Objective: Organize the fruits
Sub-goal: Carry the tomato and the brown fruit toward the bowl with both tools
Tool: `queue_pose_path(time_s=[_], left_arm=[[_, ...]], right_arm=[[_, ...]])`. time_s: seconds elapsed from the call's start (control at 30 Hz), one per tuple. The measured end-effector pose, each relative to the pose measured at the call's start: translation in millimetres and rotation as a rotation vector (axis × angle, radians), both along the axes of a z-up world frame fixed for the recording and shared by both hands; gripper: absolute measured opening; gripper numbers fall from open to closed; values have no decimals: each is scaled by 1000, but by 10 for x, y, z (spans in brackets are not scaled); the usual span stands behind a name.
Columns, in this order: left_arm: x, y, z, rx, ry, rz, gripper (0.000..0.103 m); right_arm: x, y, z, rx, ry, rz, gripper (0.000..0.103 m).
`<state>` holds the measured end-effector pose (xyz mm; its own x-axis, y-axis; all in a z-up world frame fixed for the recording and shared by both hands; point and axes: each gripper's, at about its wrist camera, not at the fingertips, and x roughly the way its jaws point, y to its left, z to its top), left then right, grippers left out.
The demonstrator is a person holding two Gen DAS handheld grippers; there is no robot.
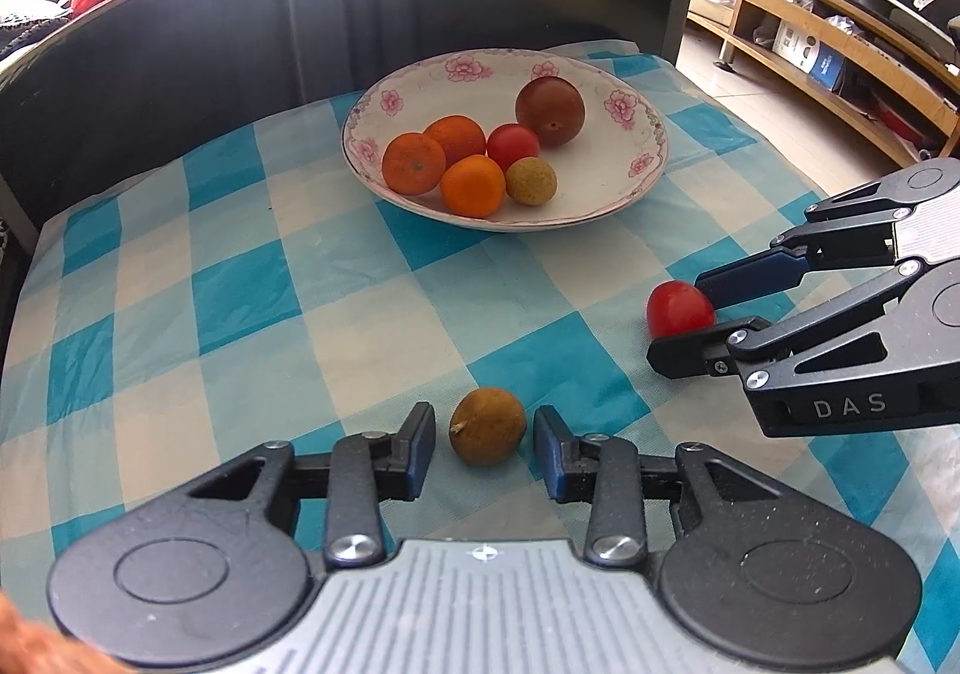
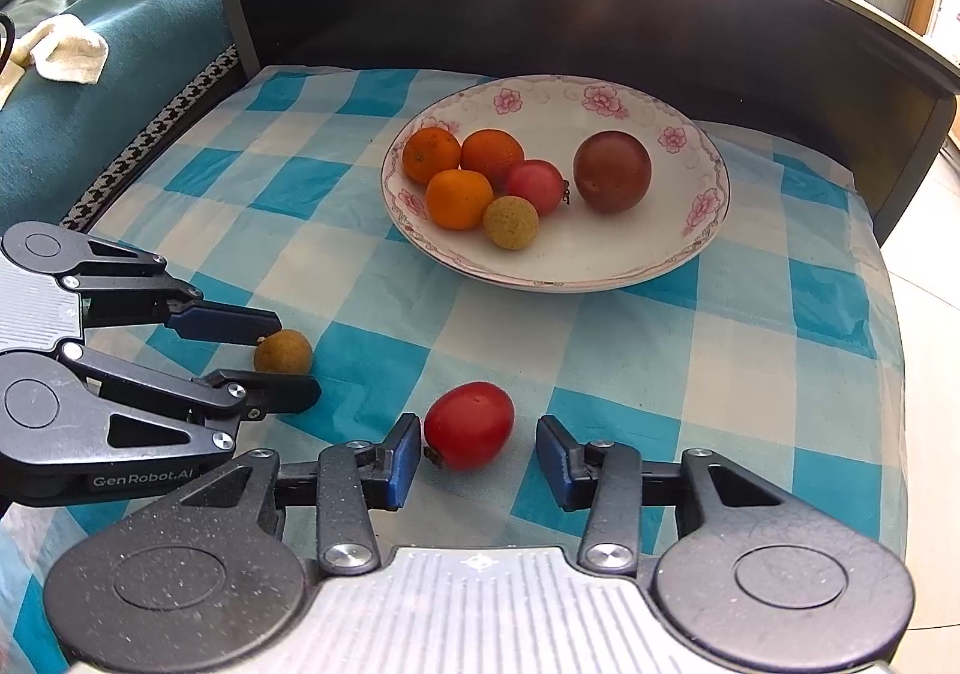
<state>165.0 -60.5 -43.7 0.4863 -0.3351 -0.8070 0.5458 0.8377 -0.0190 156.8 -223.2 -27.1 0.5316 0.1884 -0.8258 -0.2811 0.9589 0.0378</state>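
1. Sitting on the blue-and-white checked cloth (image 1: 252,302) that covers the surface, a brown longan-looking fruit (image 1: 487,425) lies right between the left claw (image 1: 485,449) fingers, jaws spread wide with a gap on both sides, so nothing is gripped.
2. Same deal on the other side: the right claw (image 2: 477,455) is wide too, with a red tomato (image 2: 468,425) between its fingers. The tomato's stem end looks like it's touching or just beside the left blue pad (image 2: 403,458), and there's clear space to the other pad.
3. From the left wrist view, the right claw comes in from the right edge, straddling that tomato.
4. Farther back on the cloth sits a white plate with pink flowers (image 1: 624,104), well apart from both claws.
5. In the plate: three oranges (image 1: 473,185) bunched together, a second red tomato (image 1: 512,146) touching them, a small yellowish lychee-type fruit (image 1: 531,180) in front, and a dark reddish-brown round fruit (image 1: 549,110) just off to the right.
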Motion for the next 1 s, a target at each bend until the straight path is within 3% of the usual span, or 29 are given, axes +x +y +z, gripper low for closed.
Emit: queue_pose_path(time_s=[0.17,0.3,0.4,1.0], left_arm=[[-10,-21,8,7,1,8,43],[-5,-24,10,6,6,16,42],[-4,-37,16,9,8,18,36],[-5,-144,125,3,-12,-2,36]], right_arm=[[-5,7,2,-4,-6,4,37],[-19,34,4,-13,-11,21,26],[-22,74,3,-35,-14,31,25],[-70,138,145,-9,-34,36,24]])
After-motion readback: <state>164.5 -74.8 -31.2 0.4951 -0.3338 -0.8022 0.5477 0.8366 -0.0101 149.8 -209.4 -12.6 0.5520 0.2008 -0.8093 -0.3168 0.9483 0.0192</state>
